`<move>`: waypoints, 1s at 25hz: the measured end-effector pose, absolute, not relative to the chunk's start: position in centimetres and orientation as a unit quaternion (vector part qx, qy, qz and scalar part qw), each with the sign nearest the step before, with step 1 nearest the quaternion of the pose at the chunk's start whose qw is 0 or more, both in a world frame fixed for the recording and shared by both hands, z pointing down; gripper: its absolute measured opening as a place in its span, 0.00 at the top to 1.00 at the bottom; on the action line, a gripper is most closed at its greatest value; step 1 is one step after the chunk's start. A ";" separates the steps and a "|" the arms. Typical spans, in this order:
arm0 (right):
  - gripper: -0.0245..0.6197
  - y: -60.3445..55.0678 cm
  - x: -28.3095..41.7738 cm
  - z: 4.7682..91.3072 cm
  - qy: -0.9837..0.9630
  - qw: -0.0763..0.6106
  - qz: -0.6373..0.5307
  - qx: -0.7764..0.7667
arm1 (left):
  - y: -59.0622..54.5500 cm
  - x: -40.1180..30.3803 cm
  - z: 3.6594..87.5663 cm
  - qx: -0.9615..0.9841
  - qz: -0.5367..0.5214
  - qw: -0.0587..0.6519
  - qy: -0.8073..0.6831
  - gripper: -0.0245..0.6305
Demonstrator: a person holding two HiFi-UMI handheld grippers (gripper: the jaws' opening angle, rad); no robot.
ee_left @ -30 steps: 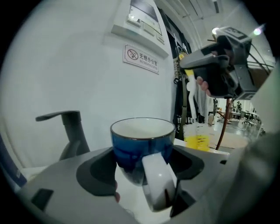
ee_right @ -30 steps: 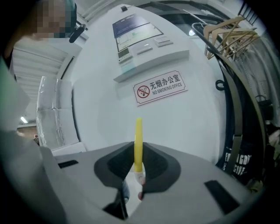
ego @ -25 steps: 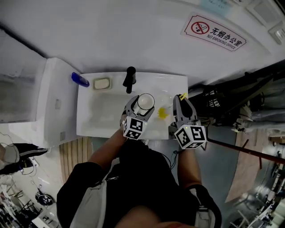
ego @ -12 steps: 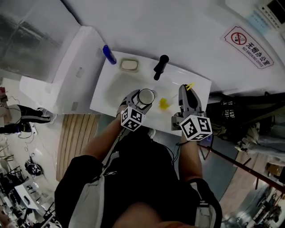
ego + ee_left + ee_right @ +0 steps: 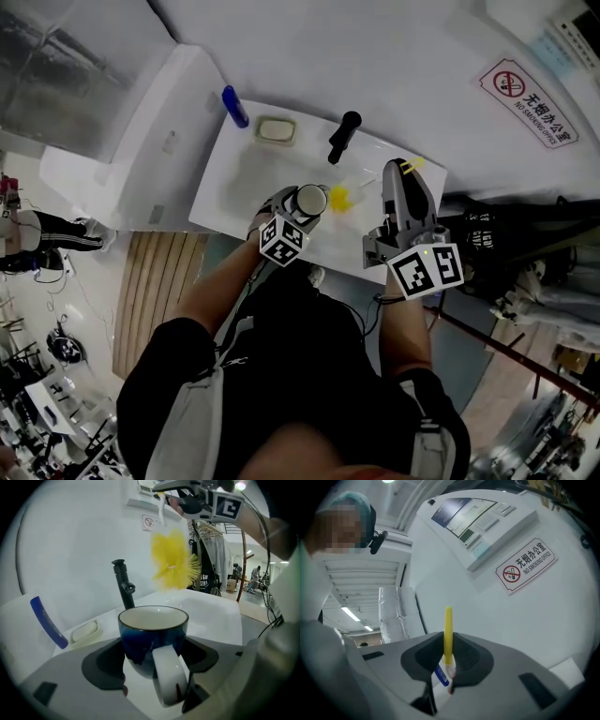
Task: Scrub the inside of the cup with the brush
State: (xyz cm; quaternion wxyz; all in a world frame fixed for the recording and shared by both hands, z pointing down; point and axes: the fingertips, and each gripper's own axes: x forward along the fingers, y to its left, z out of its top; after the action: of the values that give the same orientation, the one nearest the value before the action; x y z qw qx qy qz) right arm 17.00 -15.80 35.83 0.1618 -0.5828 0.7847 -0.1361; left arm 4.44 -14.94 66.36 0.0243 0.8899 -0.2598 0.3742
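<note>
A dark blue cup (image 5: 152, 637) with a white inside and white handle sits upright between the jaws of my left gripper (image 5: 152, 663), which is shut on it. From the head view the cup (image 5: 310, 200) is over the white sink (image 5: 234, 187). My right gripper (image 5: 401, 178) is shut on the yellow-tipped handle (image 5: 447, 634) of the brush. The brush's yellow bristle head (image 5: 338, 197) hangs just right of the cup's rim; in the left gripper view the bristles (image 5: 173, 564) float above and behind the cup, outside it.
A black tap (image 5: 343, 136) stands at the sink's back edge, with a soap dish (image 5: 277, 130) and a blue object (image 5: 234, 106) to its left. A no-smoking sign (image 5: 532, 94) is on the wall. Dark clutter lies right of the sink.
The head camera has shifted. My right gripper has risen and moved back, and the yellow bristle head has come closer to the cup's rim. The left gripper still holds the cup.
</note>
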 end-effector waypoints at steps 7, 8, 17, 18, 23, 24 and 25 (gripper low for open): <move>0.88 -16.9 16.0 35.8 0.792 0.188 -0.159 -0.559 | -13.9 6.8 66.2 0.898 0.370 0.023 -0.236 0.39; 0.88 -17.0 15.6 36.1 0.794 0.186 -0.162 -0.556 | -13.9 6.8 65.9 0.900 0.365 0.025 -0.238 0.39; 0.87 -17.7 12.3 41.3 0.817 0.123 -0.197 -0.528 | -14.7 5.6 65.1 0.894 0.364 0.034 -0.258 0.39; 0.87 -17.7 11.9 41.9 0.820 0.115 -0.200 -0.524 | -14.9 5.2 65.3 0.892 0.370 0.031 -0.258 0.39; 0.87 -17.2 9.2 44.4 0.842 0.073 -0.223 -0.486 | -15.1 4.1 66.1 0.889 0.400 0.008 -0.221 0.39; 0.87 -16.9 8.4 44.8 0.850 0.060 -0.220 -0.474 | -15.0 4.1 66.1 0.892 0.401 0.004 -0.209 0.39; 0.87 -16.6 7.6 45.0 0.859 0.048 -0.213 -0.463 | -14.9 4.1 66.0 0.895 0.401 0.000 -0.197 0.39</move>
State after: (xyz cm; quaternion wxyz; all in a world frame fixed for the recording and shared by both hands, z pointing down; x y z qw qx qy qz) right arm 7.59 -16.63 44.97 0.0481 -0.4626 0.8593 -0.2128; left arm 4.07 -14.91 65.97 -0.0001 0.8946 -0.1965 0.4012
